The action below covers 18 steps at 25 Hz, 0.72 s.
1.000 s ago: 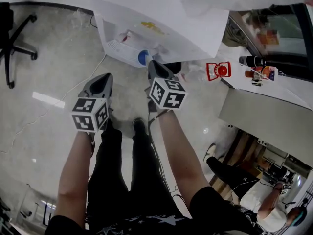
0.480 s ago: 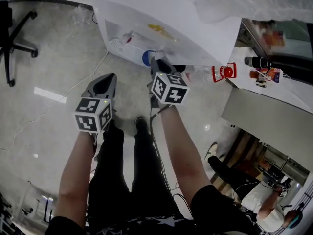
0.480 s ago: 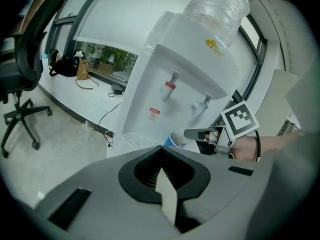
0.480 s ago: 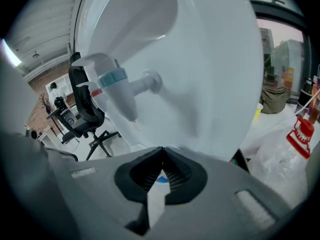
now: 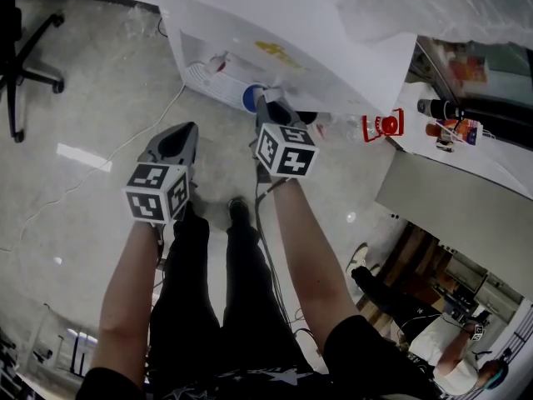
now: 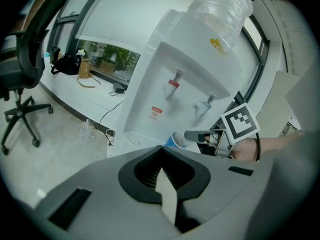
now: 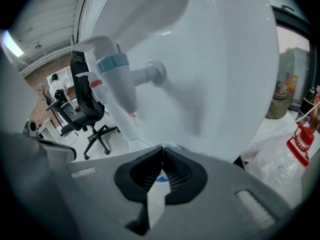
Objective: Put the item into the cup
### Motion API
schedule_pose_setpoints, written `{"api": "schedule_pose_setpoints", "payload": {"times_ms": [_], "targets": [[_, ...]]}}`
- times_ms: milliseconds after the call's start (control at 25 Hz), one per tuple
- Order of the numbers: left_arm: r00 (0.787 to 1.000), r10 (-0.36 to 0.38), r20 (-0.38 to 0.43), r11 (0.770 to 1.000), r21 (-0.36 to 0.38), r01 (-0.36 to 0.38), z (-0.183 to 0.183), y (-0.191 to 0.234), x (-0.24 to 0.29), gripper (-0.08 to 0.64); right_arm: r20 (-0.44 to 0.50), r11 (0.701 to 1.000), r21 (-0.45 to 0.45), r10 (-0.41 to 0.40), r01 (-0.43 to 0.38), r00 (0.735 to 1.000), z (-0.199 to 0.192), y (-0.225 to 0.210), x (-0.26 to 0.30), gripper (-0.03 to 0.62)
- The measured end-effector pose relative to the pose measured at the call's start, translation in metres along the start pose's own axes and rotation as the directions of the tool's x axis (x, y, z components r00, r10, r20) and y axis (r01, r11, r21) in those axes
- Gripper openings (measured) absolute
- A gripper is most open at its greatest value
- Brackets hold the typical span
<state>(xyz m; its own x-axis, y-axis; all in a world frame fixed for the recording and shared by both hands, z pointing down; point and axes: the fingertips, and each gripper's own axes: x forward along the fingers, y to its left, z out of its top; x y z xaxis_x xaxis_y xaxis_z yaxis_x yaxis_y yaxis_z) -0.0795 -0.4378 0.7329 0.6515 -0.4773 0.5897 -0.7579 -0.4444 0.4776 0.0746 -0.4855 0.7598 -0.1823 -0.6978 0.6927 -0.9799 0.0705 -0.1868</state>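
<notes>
My right claw [image 7: 161, 149] is pressed together on the wall of the cup [image 5: 251, 98]. Its tips meet at the rim, and the blue side shows through the gap behind them. The cup hangs against the front of the water dispenser [image 6: 150, 99], just below its blue-capped tap [image 7: 117, 76] and above its drip tray [image 6: 131, 136]. My left claw [image 6: 161, 148] is pressed together on nothing, held back from the dispenser on the red tap [image 6: 173, 86] side.

I see no separate item to drop in (water from a tap is my guess). The cup looks like thin paper, so I judge it light, soft and easy to crush. Pinching near the rim, where the wall is stiffest, seems right. Once filled it would turn heavy and sloshy, so a gentle, level hold matters.
</notes>
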Motion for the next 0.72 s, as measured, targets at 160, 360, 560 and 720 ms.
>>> {"api": "schedule_pose_setpoints", "payload": {"times_ms": [160,360,560,720], "targets": [[1.000,-0.007,-0.004,1.000,-0.004,0.007,-0.0009,-0.0033,-0.0009,0.005,-0.009,1.000,0.001,0.015,-0.015,1.000,-0.0003,0.0002,0.0010,0.003],[1.000,-0.006,-0.003,1.000,-0.008,0.006,-0.0002,-0.0038,-0.0014,0.005,-0.027,1.000,-0.023,0.016,-0.017,1.000,-0.0002,0.0020,0.0032,0.005],[1.000,-0.003,-0.002,1.000,-0.011,0.003,-0.0006,-0.0032,-0.0029,0.005,-0.034,0.999,-0.043,0.012,-0.014,0.999,-0.0014,0.0023,0.0029,0.008],[1.000,-0.002,-0.002,1.000,-0.015,0.002,-0.0002,-0.0017,-0.0040,0.005,-0.038,0.999,-0.044,0.025,-0.027,0.999,-0.0021,0.0049,0.0014,0.069]]}}
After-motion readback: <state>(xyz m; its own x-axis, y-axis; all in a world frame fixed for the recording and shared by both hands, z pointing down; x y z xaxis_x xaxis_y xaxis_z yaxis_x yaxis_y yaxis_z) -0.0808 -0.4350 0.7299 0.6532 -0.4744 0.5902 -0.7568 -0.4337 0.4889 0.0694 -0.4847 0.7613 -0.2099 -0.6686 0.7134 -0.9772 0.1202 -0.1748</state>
